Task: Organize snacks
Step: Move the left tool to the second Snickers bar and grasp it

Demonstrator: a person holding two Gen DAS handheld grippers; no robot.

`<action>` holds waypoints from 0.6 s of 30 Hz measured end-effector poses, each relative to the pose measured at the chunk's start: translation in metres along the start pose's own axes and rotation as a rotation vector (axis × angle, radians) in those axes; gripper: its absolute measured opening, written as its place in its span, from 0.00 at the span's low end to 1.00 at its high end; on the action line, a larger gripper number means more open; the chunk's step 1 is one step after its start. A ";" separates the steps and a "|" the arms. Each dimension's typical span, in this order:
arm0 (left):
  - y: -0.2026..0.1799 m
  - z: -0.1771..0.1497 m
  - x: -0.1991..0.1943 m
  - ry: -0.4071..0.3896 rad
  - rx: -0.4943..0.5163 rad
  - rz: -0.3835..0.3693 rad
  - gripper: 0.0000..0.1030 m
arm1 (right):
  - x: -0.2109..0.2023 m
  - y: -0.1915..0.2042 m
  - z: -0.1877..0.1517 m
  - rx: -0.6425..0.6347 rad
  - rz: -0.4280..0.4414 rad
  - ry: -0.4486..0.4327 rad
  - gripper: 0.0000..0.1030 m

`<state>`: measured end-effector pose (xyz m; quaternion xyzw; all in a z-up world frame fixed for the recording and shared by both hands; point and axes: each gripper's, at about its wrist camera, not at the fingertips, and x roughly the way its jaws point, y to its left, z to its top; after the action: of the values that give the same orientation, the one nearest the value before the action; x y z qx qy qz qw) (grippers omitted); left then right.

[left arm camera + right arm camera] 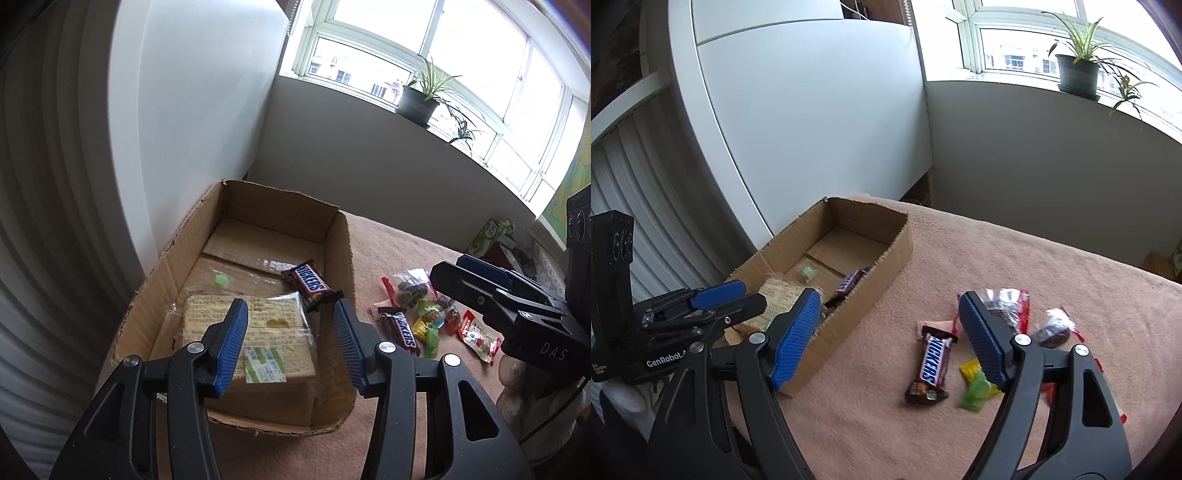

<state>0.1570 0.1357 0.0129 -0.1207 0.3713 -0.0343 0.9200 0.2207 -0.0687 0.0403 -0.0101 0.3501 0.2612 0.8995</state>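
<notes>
The snacks lie in two groups. In the cardboard box [343, 258], just beyond the left claw [290, 343], sit a large clear-wrapped cracker pack [273, 317], a Snickers bar [310, 284] leaning near the box's right wall, and a small green candy [221, 281] farther in. The left claw's blue pads stand partly apart with nothing between them; they hang over the near end of the box, above the cracker pack, and whether they touch it cannot be told.

To the right of that claw, outside the box, loose snacks lie scattered on the pink cloth-covered tabletop [1034, 258]. The right claw [890, 339] is spread wide and empty. A second Snickers bar [932, 365] lies on the cloth between and just below its two fingers, clear of both pads. A yellow candy [971, 369] and a green candy wrapper [975, 393] lie just beside the right finger, and two clear bags of dark snacks [1008, 306] show just beyond its tip. The left finger of this claw hangs before the near corner of the box.

In the left wrist view the right claw [476, 280] appears from the side, over more small red and yellow packets [476, 332]. A potted plant [1076, 70] stands well beyond, on the window sill.
</notes>
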 end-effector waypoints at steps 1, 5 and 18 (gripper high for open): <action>-0.004 -0.002 -0.002 -0.003 0.006 -0.006 0.46 | -0.007 -0.009 -0.005 0.007 -0.009 0.000 0.78; -0.020 -0.012 -0.009 -0.008 0.026 -0.040 0.46 | -0.034 -0.049 -0.027 0.036 -0.059 -0.002 0.89; -0.087 -0.052 0.006 0.069 0.122 -0.128 0.46 | -0.068 -0.163 -0.100 0.081 -0.234 0.100 0.93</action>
<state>0.1275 0.0400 -0.0062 -0.0865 0.3914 -0.1198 0.9083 0.1940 -0.2605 -0.0192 -0.0275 0.4010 0.1391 0.9050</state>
